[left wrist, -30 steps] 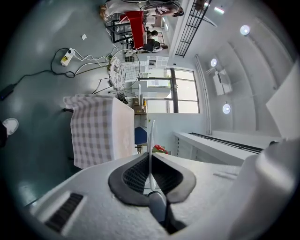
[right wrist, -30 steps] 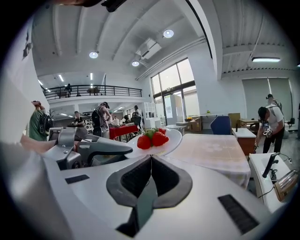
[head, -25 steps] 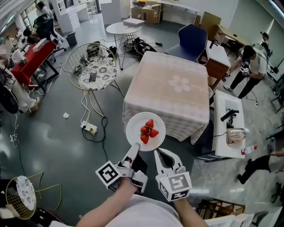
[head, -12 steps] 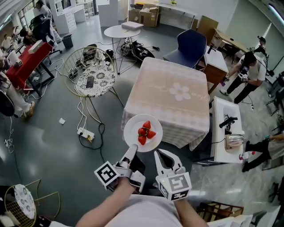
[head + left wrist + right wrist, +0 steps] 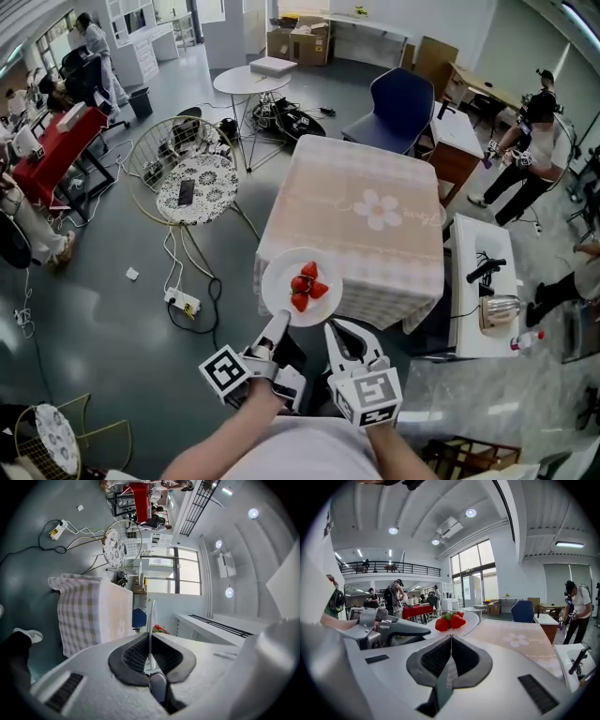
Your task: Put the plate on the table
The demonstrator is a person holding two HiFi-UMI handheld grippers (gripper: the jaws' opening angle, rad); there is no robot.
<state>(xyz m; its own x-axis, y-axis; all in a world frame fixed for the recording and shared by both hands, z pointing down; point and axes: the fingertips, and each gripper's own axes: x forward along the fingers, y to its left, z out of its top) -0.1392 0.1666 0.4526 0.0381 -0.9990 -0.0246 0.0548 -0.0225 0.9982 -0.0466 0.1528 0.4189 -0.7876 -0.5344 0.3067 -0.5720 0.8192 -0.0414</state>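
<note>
Seen from a head camera looking steeply down, a person holds a two-jaw gripper in each hand above a grey workshop floor. The left gripper [image 5: 279, 324] is clamped on the near rim of a white plate [image 5: 275, 287]; its own camera shows the thin plate edge pinched between the dark pads. The plate is level, in the air, and carries a small pile of strawberries [image 5: 305, 284]. It sits over the near left edge of a square table [image 5: 375, 246] covered in a pale checked cloth with a flower print [image 5: 379, 211] at its middle. The right gripper [image 5: 339, 330] hangs just right of the plate, its jaws pressed together with nothing between them. A blue chair [image 5: 403, 89] stands at the table's far side. The step in hand appears to be the carry: the plate is lifted and not yet set down. The next move likely calls for reaching farther over the tabletop, lowering the plate flat so the berries do not roll, and letting go only once the cloth bears its weight, well in from the edge.
</note>
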